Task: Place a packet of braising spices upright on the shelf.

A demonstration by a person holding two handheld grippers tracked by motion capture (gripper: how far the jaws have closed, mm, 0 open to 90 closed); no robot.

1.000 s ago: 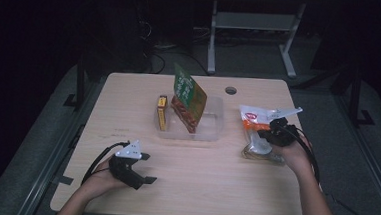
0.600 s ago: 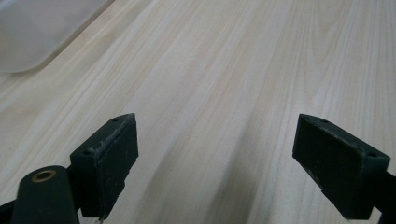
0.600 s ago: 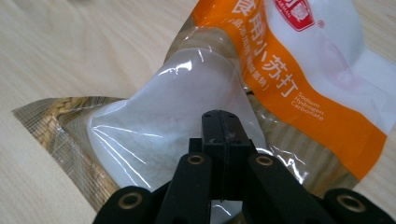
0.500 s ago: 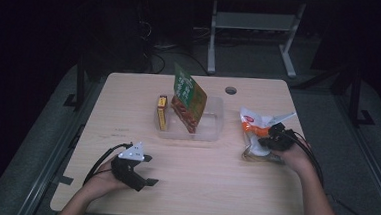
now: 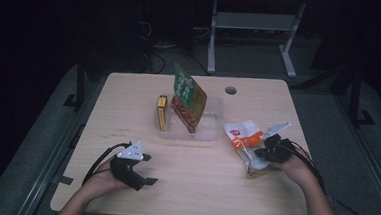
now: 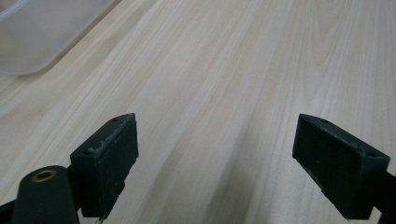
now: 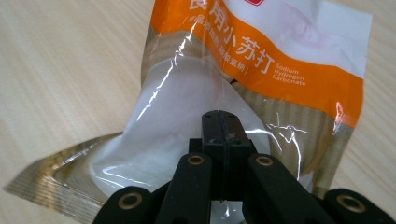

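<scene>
The pale wooden desk (image 6: 224, 70) has a smooth, matt face with fine, straight grain, and the translucent plastic tray (image 5: 212, 131) on it looks frosted and soft in sheen. The orange-and-white sachet of white powder (image 7: 224, 93) is thin, glossy plastic film, crinkled and catching glints, with a ribbed seal along its edge. The right gripper (image 7: 220, 126) and the left gripper (image 6: 217, 163) are matt black plastic, their pads dusty and faintly scuffed.
</scene>
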